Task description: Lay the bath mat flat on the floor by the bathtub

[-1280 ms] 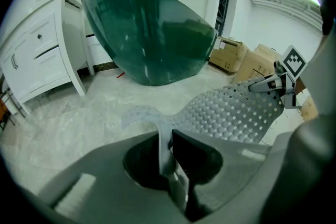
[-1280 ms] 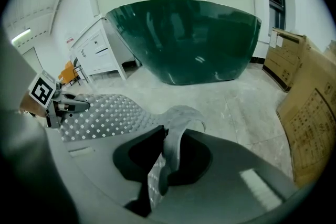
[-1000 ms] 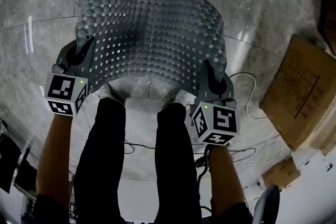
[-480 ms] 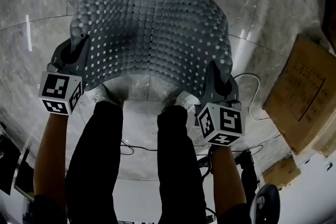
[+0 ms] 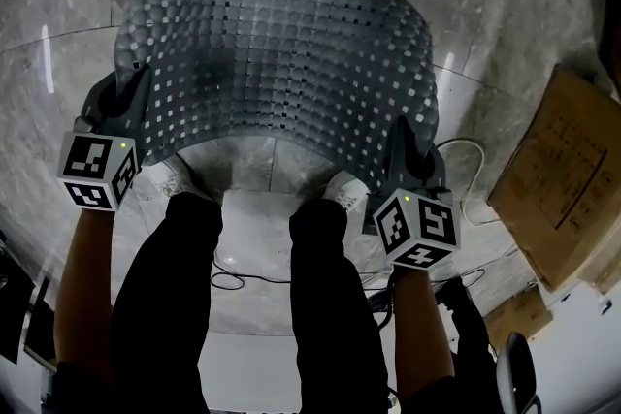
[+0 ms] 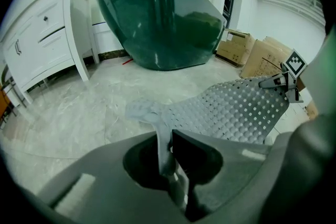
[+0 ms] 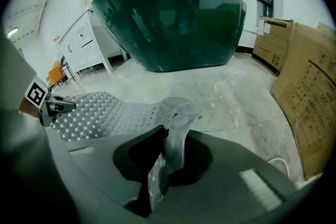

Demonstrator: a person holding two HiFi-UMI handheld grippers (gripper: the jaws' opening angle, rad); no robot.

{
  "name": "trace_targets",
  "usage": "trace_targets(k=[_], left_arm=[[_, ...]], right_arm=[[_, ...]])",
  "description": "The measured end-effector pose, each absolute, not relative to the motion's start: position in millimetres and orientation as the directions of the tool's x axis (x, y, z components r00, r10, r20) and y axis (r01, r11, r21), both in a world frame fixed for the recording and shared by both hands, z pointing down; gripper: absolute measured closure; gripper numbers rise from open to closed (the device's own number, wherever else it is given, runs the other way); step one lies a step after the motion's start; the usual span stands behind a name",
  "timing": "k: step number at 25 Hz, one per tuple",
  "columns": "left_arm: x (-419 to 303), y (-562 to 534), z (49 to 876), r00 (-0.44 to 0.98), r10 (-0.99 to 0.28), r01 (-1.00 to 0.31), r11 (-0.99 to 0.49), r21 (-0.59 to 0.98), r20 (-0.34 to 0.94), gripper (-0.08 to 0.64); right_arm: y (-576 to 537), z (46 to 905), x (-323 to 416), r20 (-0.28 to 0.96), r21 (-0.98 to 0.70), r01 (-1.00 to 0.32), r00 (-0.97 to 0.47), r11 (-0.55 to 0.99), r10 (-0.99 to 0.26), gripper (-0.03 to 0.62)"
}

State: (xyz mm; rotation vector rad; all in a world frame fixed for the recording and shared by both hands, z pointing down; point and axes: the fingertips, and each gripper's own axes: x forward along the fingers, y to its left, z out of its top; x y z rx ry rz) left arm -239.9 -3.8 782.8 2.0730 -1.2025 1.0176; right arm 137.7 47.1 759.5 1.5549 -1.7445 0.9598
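My left gripper [image 5: 133,90] and right gripper [image 5: 402,137] pinch the near corners of the grey bath mat [image 5: 281,44] over the marble floor [image 5: 505,5].

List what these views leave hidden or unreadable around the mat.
- Floor under the bath mat: head view, the mat covers it; whether its far edge touches down is unclear.
- Pinched mat corners inside the left gripper and right gripper: gripper views, the jaws cover them.
- Bathtub interior: both gripper views, its own wall hides it.
- Print on the cardboard box: head view, too small.
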Motion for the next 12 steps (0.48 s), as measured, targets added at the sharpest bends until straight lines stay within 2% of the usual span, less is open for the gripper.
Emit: trace_targets(k=[12], left_arm=[[-262,5,819,0.289,-0.470,-0.900,-0.430,0.069,0.834,0.538]], right_arm=[[57,802,161,0.845,-0.093,-0.995,-0.095,0.030,-0.526,0.546]])
